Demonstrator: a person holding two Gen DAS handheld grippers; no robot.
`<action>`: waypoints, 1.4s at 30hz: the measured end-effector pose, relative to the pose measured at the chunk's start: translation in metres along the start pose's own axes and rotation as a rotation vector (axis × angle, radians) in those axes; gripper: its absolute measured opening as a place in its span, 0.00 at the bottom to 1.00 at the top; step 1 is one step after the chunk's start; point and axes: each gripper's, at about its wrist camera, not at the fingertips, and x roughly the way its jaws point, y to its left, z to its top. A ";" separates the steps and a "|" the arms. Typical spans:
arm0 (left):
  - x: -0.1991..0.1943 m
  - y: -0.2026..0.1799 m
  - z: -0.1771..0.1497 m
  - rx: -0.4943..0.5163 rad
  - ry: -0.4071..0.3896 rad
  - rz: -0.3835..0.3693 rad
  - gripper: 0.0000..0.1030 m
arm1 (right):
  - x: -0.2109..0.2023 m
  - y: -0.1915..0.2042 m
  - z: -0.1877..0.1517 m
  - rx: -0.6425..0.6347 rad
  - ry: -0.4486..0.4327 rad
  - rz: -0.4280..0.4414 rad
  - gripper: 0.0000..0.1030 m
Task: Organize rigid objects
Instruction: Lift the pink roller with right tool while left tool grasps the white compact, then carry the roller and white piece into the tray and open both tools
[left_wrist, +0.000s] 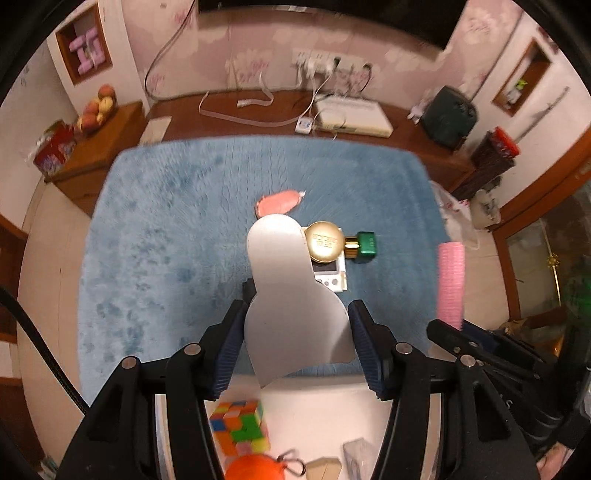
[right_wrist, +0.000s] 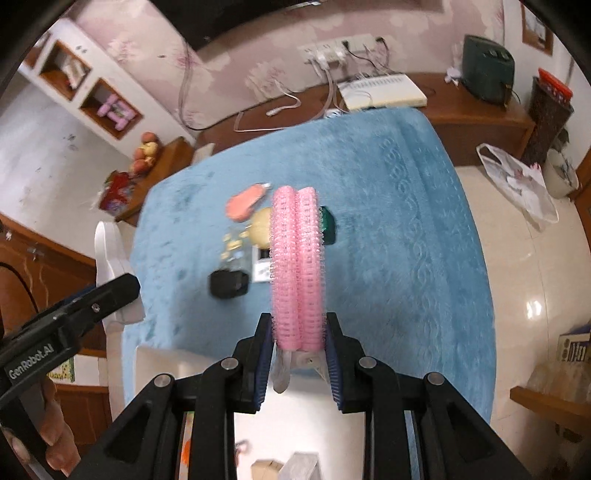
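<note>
My left gripper (left_wrist: 297, 332) is shut on a flat white bottle-shaped piece (left_wrist: 288, 291) and holds it above the blue cloth (left_wrist: 166, 240). My right gripper (right_wrist: 299, 339) is shut on a pair of pink hair rollers (right_wrist: 297, 266), which also show at the right of the left wrist view (left_wrist: 450, 284). On the cloth lie a pink oval object (left_wrist: 280, 202), a gold round cap (left_wrist: 324, 242) with a green bottle (left_wrist: 364, 246), and a white device (left_wrist: 328, 278). A clear bottle with a black cap (right_wrist: 231, 267) lies on the cloth in the right wrist view.
A white tray (left_wrist: 314, 413) below my grippers holds a Rubik's cube (left_wrist: 240, 424), an orange ball (left_wrist: 255, 469) and small boxes. A wooden counter (left_wrist: 229, 118) behind the table carries cables, a white box and a dark green appliance (left_wrist: 448, 114). Fruit sits at the left.
</note>
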 end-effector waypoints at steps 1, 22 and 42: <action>-0.011 0.001 -0.006 0.011 -0.015 -0.007 0.58 | -0.003 0.004 -0.004 -0.010 -0.003 0.004 0.26; -0.022 -0.012 -0.123 0.184 -0.002 -0.040 0.58 | -0.004 0.014 -0.129 -0.033 0.055 -0.070 0.26; 0.061 -0.012 -0.152 0.265 0.145 0.007 0.58 | 0.044 0.000 -0.142 0.007 0.113 -0.150 0.27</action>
